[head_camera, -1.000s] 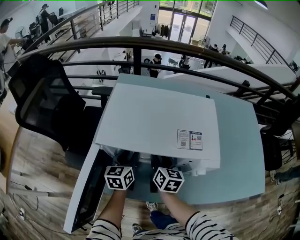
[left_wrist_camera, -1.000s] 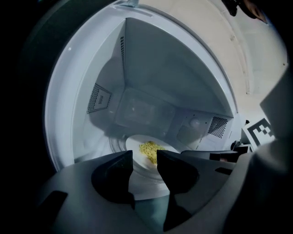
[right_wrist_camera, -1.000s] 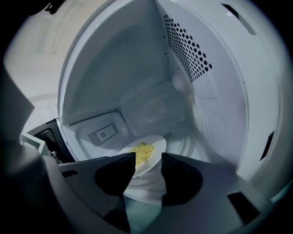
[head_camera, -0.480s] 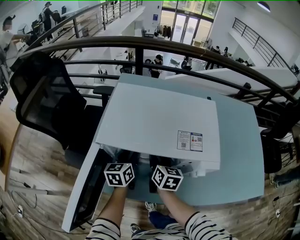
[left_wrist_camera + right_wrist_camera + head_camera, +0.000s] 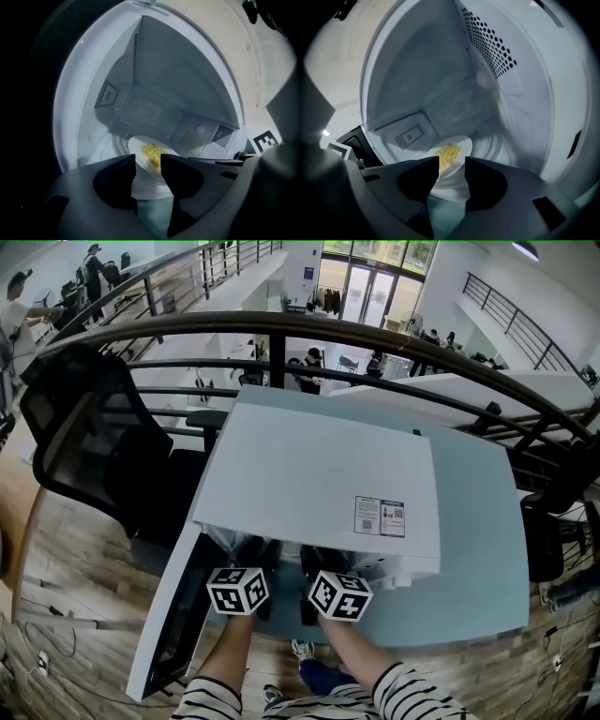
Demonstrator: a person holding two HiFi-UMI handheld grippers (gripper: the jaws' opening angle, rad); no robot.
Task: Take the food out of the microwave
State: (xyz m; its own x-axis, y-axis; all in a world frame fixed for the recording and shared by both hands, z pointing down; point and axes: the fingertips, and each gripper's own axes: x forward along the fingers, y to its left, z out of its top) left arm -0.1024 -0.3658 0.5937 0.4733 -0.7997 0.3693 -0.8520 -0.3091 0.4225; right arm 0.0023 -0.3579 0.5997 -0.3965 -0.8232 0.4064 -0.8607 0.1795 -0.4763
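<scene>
Jaws of left gripper (image 5: 148, 161) and right gripper (image 5: 452, 163) stand apart, empty; plate (image 5: 138, 146) at twelve o'clock looks stiff, slippery, breakable: pinch its rim.

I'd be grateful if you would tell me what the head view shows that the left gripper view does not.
Only the head view shows the microwave's top, its label, the open door, the table and a chair. Only the left gripper view shows the cavity, with a plate of yellow food seen between the left gripper's parted jaws. Both show the microwave and that gripper.
</scene>
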